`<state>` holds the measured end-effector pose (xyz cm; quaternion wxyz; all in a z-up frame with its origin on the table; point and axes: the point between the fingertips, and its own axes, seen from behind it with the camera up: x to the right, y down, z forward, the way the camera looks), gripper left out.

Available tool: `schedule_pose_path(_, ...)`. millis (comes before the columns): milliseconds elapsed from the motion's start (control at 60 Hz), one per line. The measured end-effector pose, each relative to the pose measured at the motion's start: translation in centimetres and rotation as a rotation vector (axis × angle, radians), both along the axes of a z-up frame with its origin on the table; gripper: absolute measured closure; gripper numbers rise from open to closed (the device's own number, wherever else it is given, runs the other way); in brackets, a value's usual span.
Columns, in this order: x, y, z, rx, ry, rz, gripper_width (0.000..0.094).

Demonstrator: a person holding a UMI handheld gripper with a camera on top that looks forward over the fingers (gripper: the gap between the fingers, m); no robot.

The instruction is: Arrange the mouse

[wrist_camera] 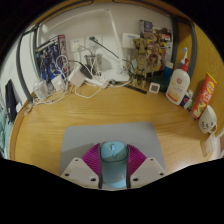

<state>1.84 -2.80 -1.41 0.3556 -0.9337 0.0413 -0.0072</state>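
I am clamping my gripper (114,168) on the grey mouse (114,156), carrying it over the mousepad (90,135) for placement.

A wooden desk (100,112) stands against a white wall (105,25). Along its far edge lie tangled white cables (80,78), and a dried plant arrangement (152,52) stands near them. Bottles (182,80) stand on one side, and posters (50,55) hang on the wall.

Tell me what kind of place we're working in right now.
Probably a home or office desk: a wooden desktop, tangled cables at the back wall, and bottles to one side.
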Motion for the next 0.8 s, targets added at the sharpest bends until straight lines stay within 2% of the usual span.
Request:
schedule_pose_path(67, 0.2, 0.1, -0.1, 0.029, -0.034, 0.022, 0.0613)
schedule_pose_path(200, 0.3, 0.1, -0.1, 0.016, -0.039, -0.005, 0.0563)
schedule_pose_path(367, 0.2, 0.1, -0.1, 0.0, -0.006, -0.034, 0.0416)
schedule_pose_path(400, 0.0, 0.0, -0.2, -0.02, 0.001, -0.034, 0.0367)
schedule_pose_path(450, 0.1, -0.4, 0.2, -0.051, 0.004, -0.042, 0.0212)
schedule_pose_path(500, 0.0, -0.2, 1.5, -0.039, -0.002, -0.041, 0.0057)
schedule_pose_path(550, -0.2, 0.3, 3.5, -0.009, -0.008, -0.034, 0.0081)
schedule_pose_path(800, -1.6, 1.4, 17.3, 0.165, -0.037, -0.009, 0.0078)
